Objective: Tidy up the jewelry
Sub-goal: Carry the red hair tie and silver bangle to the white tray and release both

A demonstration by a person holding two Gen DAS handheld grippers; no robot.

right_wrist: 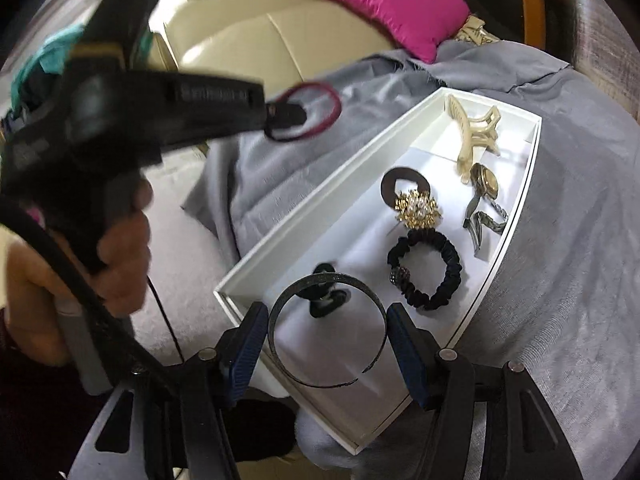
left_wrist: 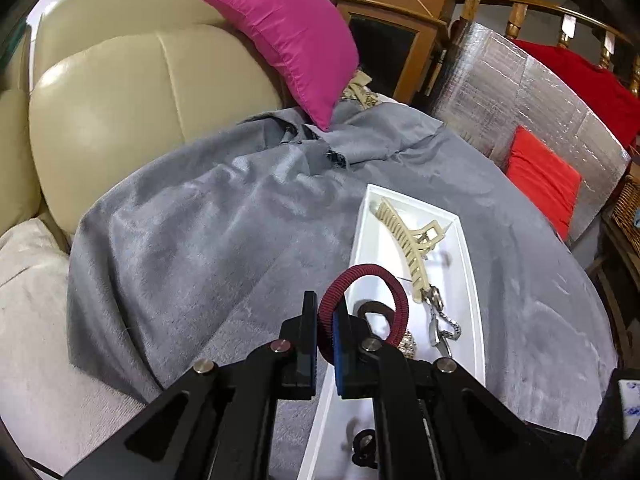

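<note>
Left gripper (left_wrist: pixel 326 322): jaws clenched on the maroon hair tie (left_wrist: pixel 362 304), loop sticking up past the tips, held in the air above the near-left end of the white tray (left_wrist: pixel 474 280). In the right wrist view the same tie (right_wrist: pixel 306 112) hangs clear of the tray's left rim, over the grey cloth (right_wrist: pixel 560 240).

Right gripper (right_wrist: pixel 328 330): jaws spread wide, grasping the black headband (right_wrist: pixel 320 280) by its two sides. The pads (right_wrist: pixel 246 340) press on the outside of the band. The band arches over the near end of the tray; I can't tell if it touches the floor of it.

In the tray, far to near: cream claw clip (right_wrist: pixel 476 136), wristwatch (right_wrist: pixel 486 196) along the right wall, brown tie with a gold-and-pearl ornament (right_wrist: pixel 416 208), black scrunchie (right_wrist: pixel 426 276) just beside it, small black clip (right_wrist: pixel 326 294) under the headband arch.

Tray sits on the grey cloth. Pink cushion (left_wrist: pixel 280 36) leans on the beige sofa (left_wrist: pixel 120 100) behind. A hand (right_wrist: pixel 120 248) grips the left tool's handle.
</note>
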